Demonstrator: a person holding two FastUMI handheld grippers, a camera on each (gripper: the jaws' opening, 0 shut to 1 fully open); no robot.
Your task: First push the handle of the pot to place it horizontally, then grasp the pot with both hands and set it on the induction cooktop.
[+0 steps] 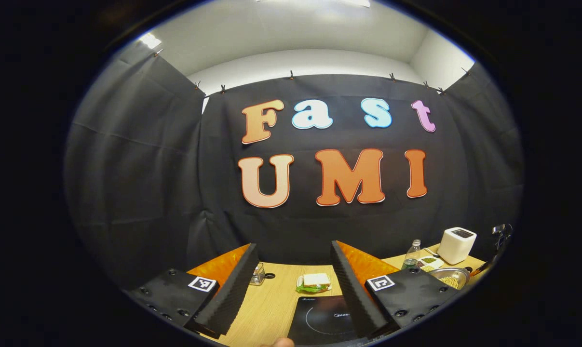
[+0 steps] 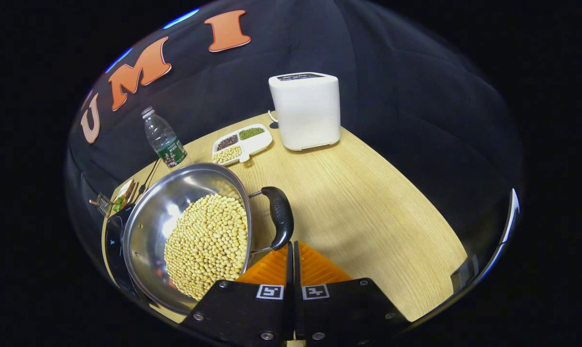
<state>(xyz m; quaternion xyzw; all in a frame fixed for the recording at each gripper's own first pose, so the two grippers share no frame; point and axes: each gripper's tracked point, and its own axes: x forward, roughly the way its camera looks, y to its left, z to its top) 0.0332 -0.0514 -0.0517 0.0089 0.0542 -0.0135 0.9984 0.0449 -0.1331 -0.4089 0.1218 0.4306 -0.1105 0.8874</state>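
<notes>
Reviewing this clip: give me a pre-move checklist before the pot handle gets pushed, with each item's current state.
1. Right tool shut for pushing: ok, fingers together, nothing between them.
2. Right tool near the pot handle: ok, tips just below it; contact cannot tell.
3. Left tool open for the later two-handed grasp: ok, raised above the table.
4. Induction cooktop surface free: ok in the left gripper view; the pot hides part of it in the right gripper view.
5. Beans safe when moved: cannot tell; piled high.
</notes>
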